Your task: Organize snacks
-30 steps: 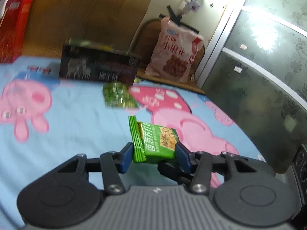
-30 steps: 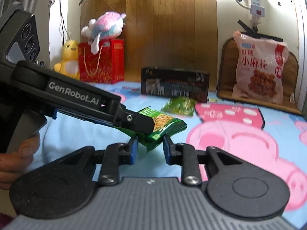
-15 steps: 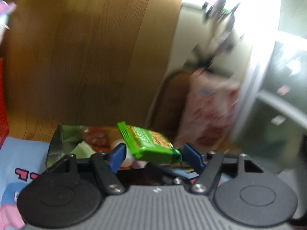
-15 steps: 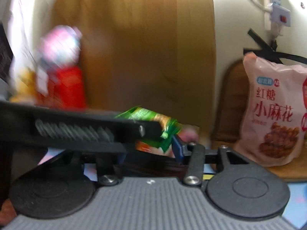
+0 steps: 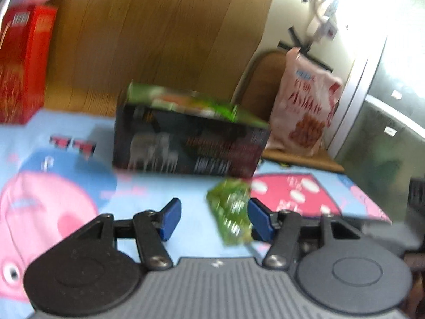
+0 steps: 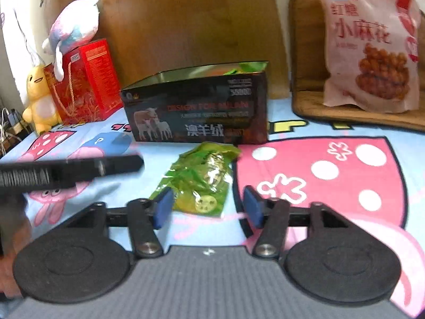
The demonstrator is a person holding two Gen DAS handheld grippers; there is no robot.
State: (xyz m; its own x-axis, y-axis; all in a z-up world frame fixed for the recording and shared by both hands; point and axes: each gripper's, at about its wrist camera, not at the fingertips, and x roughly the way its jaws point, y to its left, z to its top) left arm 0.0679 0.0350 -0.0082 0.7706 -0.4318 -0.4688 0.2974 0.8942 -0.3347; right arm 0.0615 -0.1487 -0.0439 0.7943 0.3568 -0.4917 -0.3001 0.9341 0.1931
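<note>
Left gripper (image 5: 213, 219) and right gripper (image 6: 205, 207) both gape empty, the right's jaws just widened.

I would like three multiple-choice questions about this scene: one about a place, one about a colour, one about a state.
1. Where does the green snack packet lie?
A. inside the dark box
B. on the sheet in front of the dark box
C. on the red gift box

2. What colour are the gripper pads?
A. blue
B. yellow
C. white

3. How is the right gripper?
A. shut on the packet
B. shut on nothing
C. open

Answers:
1 B: the packet rests on the cartoon sheet, just in front of the dark box.
2 A: the pads are blue in both views.
3 C: its jaws stand wide, not pressing on the packet.
</note>
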